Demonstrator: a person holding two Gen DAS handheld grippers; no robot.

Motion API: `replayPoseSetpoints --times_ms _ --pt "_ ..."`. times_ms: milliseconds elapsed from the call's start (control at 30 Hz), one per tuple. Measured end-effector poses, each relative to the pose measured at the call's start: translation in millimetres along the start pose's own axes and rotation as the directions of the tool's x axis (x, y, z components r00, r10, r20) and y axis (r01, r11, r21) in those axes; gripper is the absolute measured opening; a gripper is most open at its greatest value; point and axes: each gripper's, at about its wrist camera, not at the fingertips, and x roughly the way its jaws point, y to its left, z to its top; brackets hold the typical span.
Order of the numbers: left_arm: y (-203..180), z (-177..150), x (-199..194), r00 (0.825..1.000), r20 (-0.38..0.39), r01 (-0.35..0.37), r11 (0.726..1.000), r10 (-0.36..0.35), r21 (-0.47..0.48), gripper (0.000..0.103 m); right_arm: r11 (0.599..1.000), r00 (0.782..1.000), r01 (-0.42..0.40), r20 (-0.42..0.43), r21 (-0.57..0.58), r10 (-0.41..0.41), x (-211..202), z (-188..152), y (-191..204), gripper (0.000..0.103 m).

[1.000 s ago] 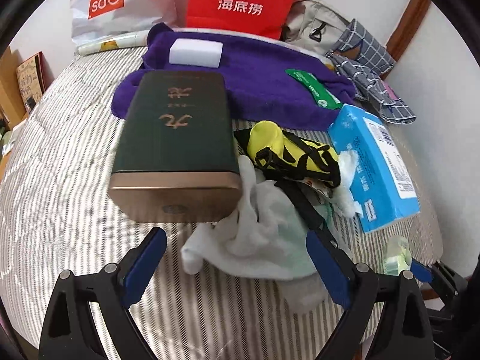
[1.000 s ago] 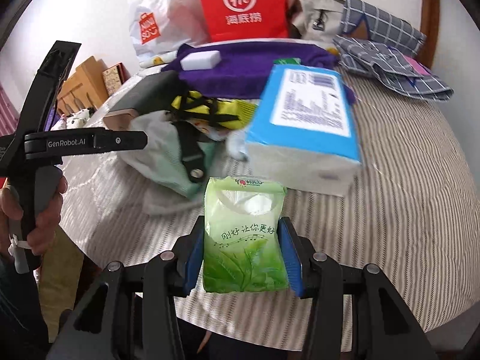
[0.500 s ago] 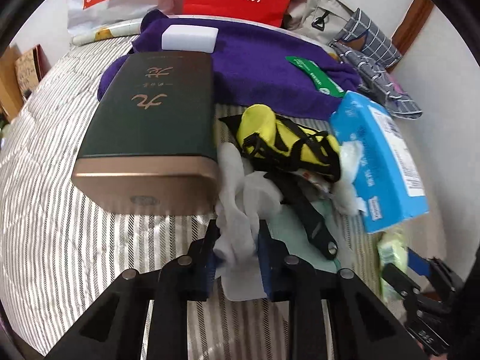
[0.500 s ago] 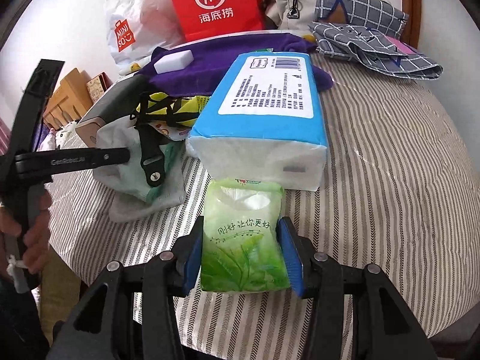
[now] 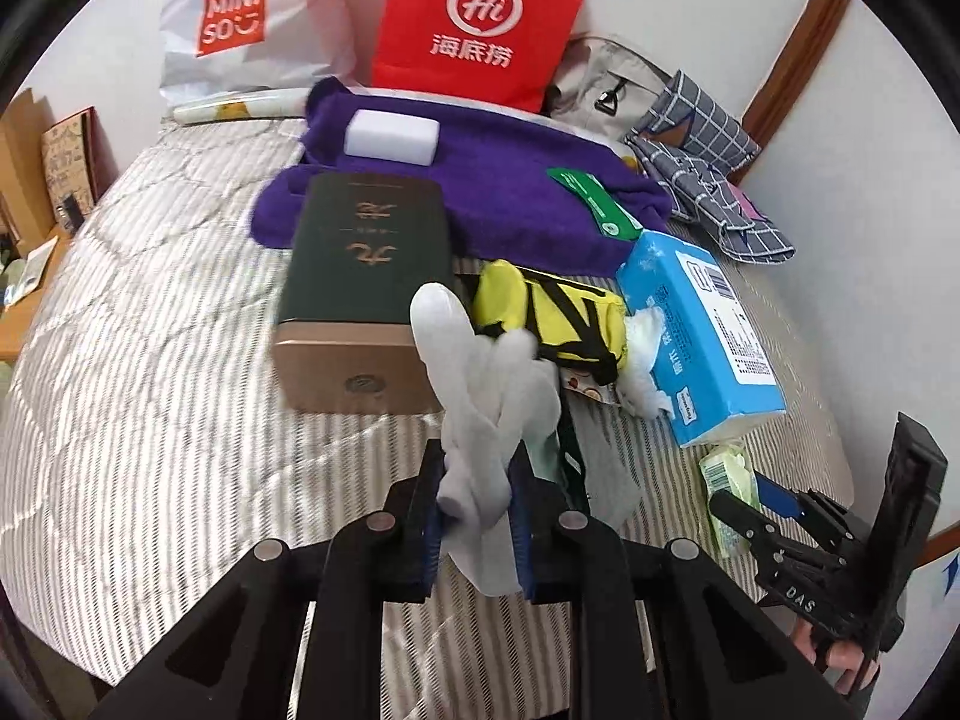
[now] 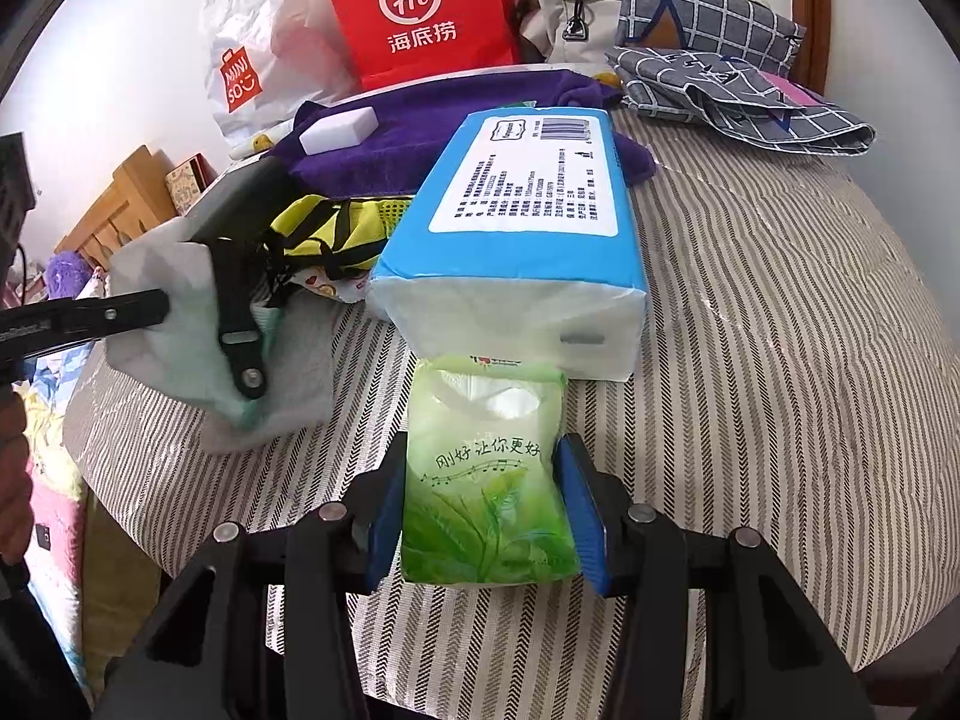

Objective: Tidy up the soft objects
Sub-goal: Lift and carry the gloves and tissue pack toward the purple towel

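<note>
My left gripper (image 5: 477, 504) is shut on a white cloth (image 5: 486, 396) and lifts it off the striped bed cover (image 5: 150, 360); the cloth also shows in the right wrist view (image 6: 180, 324). My right gripper (image 6: 486, 516) is shut on a green tissue packet (image 6: 486, 492), whose front end touches the blue tissue pack (image 6: 522, 240). The right gripper also shows at the lower right of the left wrist view (image 5: 756, 498). A yellow and black pouch (image 5: 558, 318) lies between the dark green box (image 5: 366, 264) and the blue tissue pack (image 5: 702, 348).
A purple towel (image 5: 480, 180) with a white sponge (image 5: 390, 138) lies behind the box. A red bag (image 5: 480, 18), a white Miniso bag (image 5: 240, 18), a beige bag (image 5: 606, 84) and checked cloths (image 5: 708, 168) stand along the wall. The bed's edge is close in front.
My left gripper closed on the white cloth and has raised it. My right gripper moved forward with the green packet until it met the blue tissue pack.
</note>
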Motion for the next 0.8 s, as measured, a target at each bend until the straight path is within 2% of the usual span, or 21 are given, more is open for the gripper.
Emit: replayPoseSetpoints --times_ms 100,200,367,467,533,667,733,767,800 --pt "12.3 -6.9 -5.8 1.000 -0.003 -0.022 1.000 0.022 -0.015 0.019 1.000 1.000 0.005 -0.001 0.002 -0.005 -1.1 -1.4 -0.2 0.048" --pt "24.7 -14.0 -2.0 0.999 -0.030 -0.045 0.998 0.044 -0.032 0.025 1.000 1.000 0.015 -0.003 -0.002 -0.015 -1.6 -2.0 1.4 0.048" --pt "35.2 -27.7 7.5 0.996 -0.066 -0.067 0.997 0.064 -0.034 0.049 0.999 0.999 0.033 -0.003 -0.014 -0.033 -0.9 -2.5 4.7 0.048" --pt "36.7 -32.6 13.1 0.995 -0.076 -0.063 0.998 0.060 -0.030 0.060 0.999 0.999 0.043 -0.005 -0.024 -0.043 -0.3 -2.9 6.5 0.049" --pt "35.4 -33.4 19.6 0.994 -0.086 -0.067 0.997 0.065 -0.021 0.064 0.998 0.999 0.048 -0.007 -0.029 -0.048 0.3 -3.0 7.2 0.049" --pt "30.7 -32.7 35.0 0.992 -0.088 -0.096 0.995 0.095 -0.007 0.064 0.997 0.998 0.063 -0.010 -0.044 -0.064 0.6 -4.1 10.5 0.050" --pt "27.5 -31.8 35.9 0.994 -0.048 -0.103 0.995 0.103 -0.003 0.061 0.996 0.998 0.068 -0.009 -0.051 -0.069 0.2 -5.2 11.7 0.050" --pt "27.8 -31.2 37.1 0.995 -0.037 -0.096 0.995 0.096 -0.008 0.047 0.996 0.997 0.071 -0.007 -0.053 -0.071 -0.2 -5.7 11.7 0.049" --pt "28.3 -30.4 37.8 0.994 -0.027 -0.106 0.994 0.106 -0.009 0.041 0.996 0.997 0.071 -0.006 -0.053 -0.071 -0.5 -6.2 11.8 0.049"
